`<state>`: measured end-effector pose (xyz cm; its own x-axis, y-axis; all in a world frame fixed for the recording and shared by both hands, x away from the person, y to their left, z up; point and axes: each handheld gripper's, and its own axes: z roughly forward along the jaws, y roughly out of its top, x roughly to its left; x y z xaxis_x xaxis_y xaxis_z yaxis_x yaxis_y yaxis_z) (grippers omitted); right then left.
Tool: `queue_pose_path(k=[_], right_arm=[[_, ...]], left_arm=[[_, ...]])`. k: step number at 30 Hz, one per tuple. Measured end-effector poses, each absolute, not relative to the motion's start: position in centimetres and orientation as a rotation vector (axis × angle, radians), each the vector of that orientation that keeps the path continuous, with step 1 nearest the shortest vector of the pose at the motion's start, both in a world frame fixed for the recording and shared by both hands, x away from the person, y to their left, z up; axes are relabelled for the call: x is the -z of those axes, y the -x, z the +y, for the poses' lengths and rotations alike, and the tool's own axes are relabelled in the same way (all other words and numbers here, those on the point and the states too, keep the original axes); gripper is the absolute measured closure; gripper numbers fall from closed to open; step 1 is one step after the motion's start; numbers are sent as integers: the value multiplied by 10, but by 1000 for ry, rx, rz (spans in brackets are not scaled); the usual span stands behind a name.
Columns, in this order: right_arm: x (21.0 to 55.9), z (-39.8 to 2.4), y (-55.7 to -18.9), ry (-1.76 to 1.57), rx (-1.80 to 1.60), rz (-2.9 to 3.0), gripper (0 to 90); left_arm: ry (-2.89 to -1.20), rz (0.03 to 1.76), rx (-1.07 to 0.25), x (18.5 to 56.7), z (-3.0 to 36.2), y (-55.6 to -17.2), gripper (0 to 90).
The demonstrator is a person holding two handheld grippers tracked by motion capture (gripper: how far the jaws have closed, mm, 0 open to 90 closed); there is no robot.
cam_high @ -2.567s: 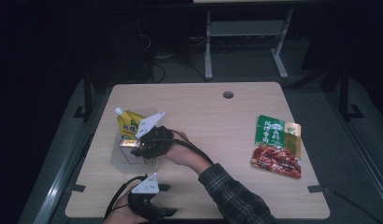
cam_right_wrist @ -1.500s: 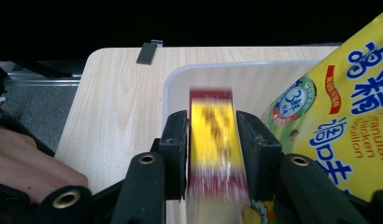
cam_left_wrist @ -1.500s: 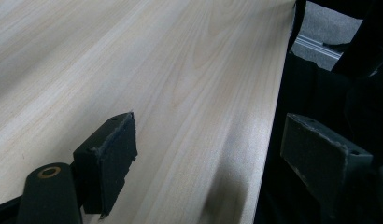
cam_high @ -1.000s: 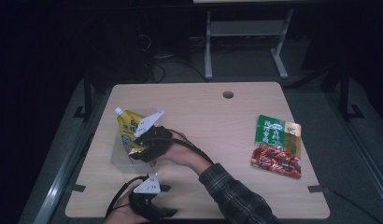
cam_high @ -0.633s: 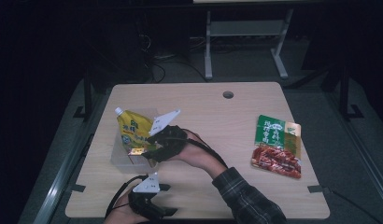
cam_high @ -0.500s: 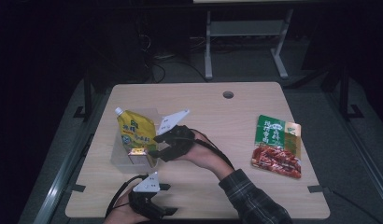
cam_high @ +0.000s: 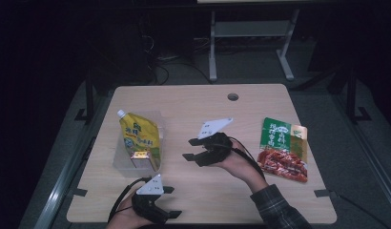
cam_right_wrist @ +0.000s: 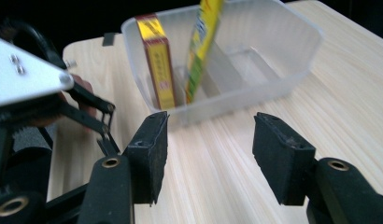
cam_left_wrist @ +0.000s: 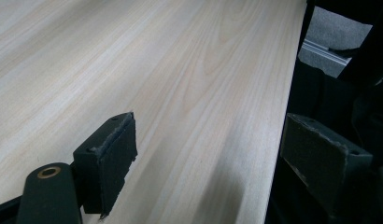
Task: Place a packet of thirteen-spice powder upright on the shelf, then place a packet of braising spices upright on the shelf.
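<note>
A clear plastic bin (cam_high: 121, 164) stands at the table's left. In it a yellow spout pouch (cam_high: 138, 133) leans upright, with a small red-and-gold box (cam_high: 140, 156) in front of it. My right gripper (cam_high: 189, 149) hovers over the middle of the table, to the right of the bin and pointing at it. In the right gripper view its jaws (cam_right_wrist: 208, 154) are open and empty, facing the bin (cam_right_wrist: 273, 56), the box (cam_right_wrist: 159, 70) and the pouch (cam_right_wrist: 203, 42). My left gripper (cam_high: 173, 201) rests at the front edge, open (cam_left_wrist: 208, 158) with nothing between its pads.
A green-and-red food packet (cam_high: 283, 148) lies flat at the table's right. A round cable hole (cam_high: 232, 97) sits near the back edge. Bare wood (cam_left_wrist: 157, 70) lies under the left gripper, whose right jaw hangs past the table's edge. A metal stand (cam_high: 251, 33) is behind the table.
My right gripper has drawn back from the bin, moving right to the table's middle with nothing in its jaws. The pouch and box stay in the bin. The left gripper has not moved.
</note>
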<state>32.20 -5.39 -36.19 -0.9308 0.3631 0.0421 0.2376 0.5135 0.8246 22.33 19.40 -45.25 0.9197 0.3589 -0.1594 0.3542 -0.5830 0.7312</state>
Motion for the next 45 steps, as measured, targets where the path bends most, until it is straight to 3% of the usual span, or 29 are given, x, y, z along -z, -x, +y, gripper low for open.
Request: queue_pose_path(k=[17,35,45], right_arm=[[394,-143,-314,-820,-1272,2529,473],[412,-228,-337,-1117,-1111,2389,900],[415,-254,-359,-1208,-1084,2285,900]], left_arm=[[-2219,513,-28,450,177,-236,179],[-2212,486,-33,450,156,-249,181],[-2213,480,-30,449,158,-247,181]])
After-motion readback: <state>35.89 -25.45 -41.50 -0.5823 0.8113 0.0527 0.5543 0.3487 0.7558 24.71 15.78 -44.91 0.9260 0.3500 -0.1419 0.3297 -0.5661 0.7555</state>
